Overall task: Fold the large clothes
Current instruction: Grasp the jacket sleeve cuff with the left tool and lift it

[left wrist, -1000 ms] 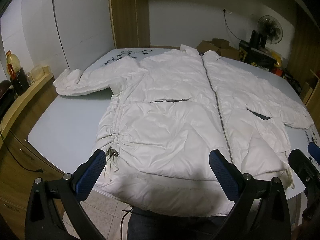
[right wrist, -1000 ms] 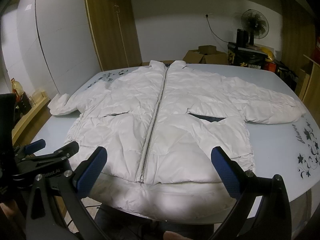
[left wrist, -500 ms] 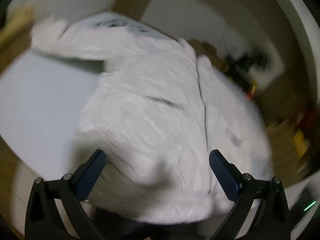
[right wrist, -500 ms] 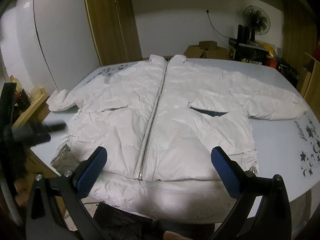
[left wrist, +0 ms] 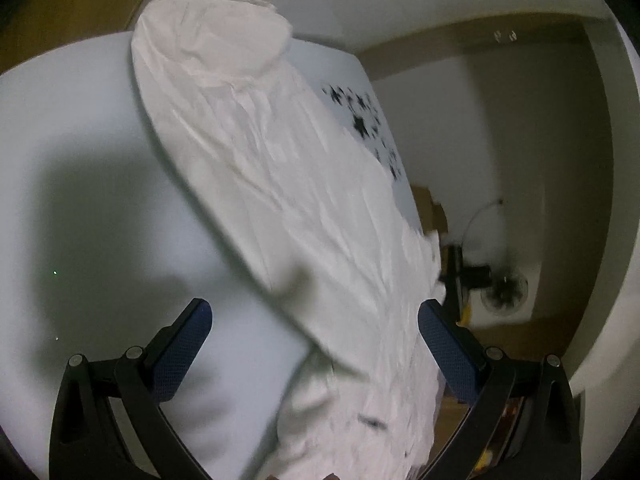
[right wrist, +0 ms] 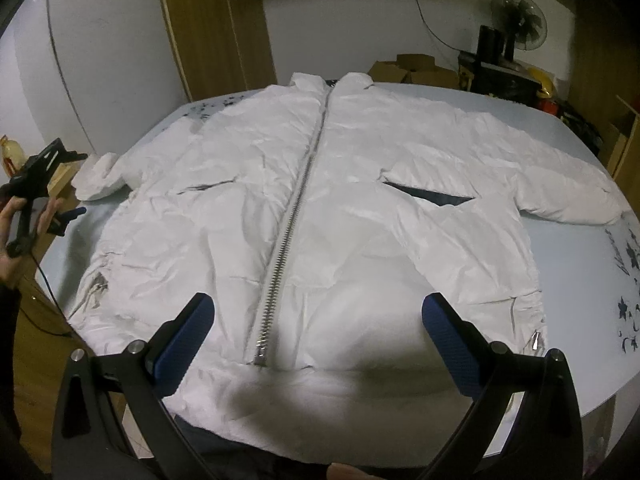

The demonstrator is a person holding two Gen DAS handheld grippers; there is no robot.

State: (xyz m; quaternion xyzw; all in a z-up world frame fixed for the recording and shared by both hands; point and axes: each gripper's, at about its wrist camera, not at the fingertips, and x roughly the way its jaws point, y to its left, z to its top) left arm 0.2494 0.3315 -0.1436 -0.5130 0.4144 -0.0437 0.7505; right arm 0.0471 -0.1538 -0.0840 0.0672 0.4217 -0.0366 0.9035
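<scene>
A white puffer jacket (right wrist: 320,208) lies flat and zipped on the pale table (right wrist: 592,272), sleeves spread out. My right gripper (right wrist: 316,320) is open, hovering above the hem near the zipper's bottom end. My left gripper (left wrist: 312,328) is open and empty above the jacket's left sleeve (left wrist: 280,152), looking along it toward the cuff (left wrist: 216,32). In the right wrist view the left gripper (right wrist: 52,216) shows held in a hand at the table's left edge, near that cuff (right wrist: 98,178).
A wooden side shelf with a bottle (right wrist: 12,156) stands left of the table. Cardboard boxes (right wrist: 416,68), a fan (right wrist: 518,16) and dark equipment stand behind it. Black floral prints (right wrist: 628,256) mark the table's right edge.
My left gripper has swung away from the hem to the left side of the table and now looks along the left sleeve. My right gripper has moved slightly closer over the hem.
</scene>
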